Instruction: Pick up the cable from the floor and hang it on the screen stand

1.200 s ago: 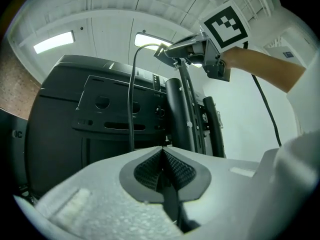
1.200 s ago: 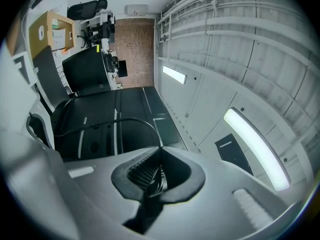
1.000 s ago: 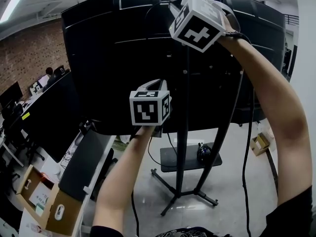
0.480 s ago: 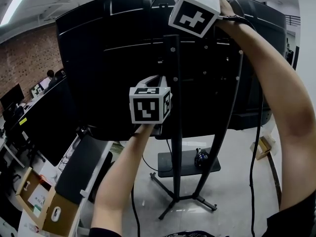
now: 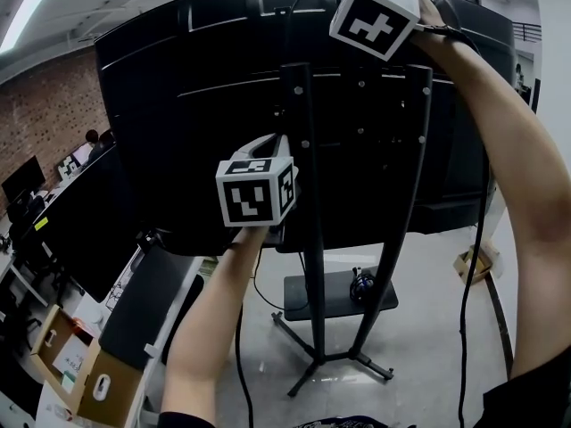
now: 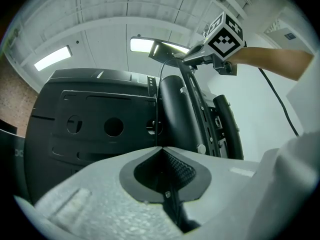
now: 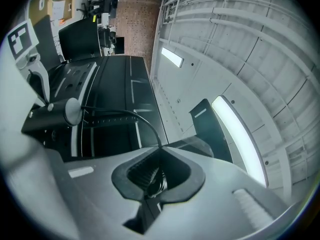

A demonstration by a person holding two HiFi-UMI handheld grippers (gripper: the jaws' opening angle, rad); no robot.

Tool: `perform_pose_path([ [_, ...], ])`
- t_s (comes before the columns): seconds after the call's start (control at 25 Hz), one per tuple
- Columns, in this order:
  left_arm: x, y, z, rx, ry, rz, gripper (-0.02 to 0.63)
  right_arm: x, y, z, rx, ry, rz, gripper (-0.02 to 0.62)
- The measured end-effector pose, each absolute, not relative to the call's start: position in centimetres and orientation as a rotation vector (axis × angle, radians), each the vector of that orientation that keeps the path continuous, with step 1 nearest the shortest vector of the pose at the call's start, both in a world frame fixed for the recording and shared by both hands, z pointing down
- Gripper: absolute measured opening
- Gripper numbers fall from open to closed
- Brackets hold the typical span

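A thin black cable (image 5: 478, 239) hangs down past my right arm, and another run (image 5: 238, 355) drops below my left arm. My right gripper (image 7: 161, 148) is shut on the cable (image 7: 131, 115) at the screen's top edge, where it arcs back toward the stand. In the head view its marker cube (image 5: 375, 14) hides the jaws. My left gripper (image 6: 159, 148), held lower against the back of the black screen (image 5: 187, 105), is shut on the cable (image 6: 159, 91), which runs straight up beside the stand post (image 6: 175, 106). The screen stand (image 5: 308, 203) has two black posts.
A small shelf (image 5: 312, 294) on the stand carries a dark round object (image 5: 363, 284). Open cardboard boxes (image 5: 85, 377) sit at the lower left beside a dark desk (image 5: 147, 297). Another small box (image 5: 467, 260) lies on the floor at right. More monitors stand at left.
My right gripper has moved right and slightly up along the screen's top edge with the cable. My left gripper drifted a little left. Both stayed shut.
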State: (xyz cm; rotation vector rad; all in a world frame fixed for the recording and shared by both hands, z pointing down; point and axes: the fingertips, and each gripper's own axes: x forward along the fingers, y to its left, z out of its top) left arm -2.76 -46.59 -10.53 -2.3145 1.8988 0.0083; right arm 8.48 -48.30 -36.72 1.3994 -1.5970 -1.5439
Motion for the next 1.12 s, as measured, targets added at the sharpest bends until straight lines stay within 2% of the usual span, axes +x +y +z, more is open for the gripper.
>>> perform_pose_path([
  [0.64, -3.3, -46.2, -12.1, -2.302, 1.922, 0.100, -0.002, 16.0, -50.1, -34.2, 1.393, -1.576, -1.434, 0.020],
  [1.12, -3.2, -46.4, -12.0, -2.323, 1.918, 0.128, -0.002, 24.3, -50.5, -33.6, 1.488, -1.518, -1.337, 0.018],
])
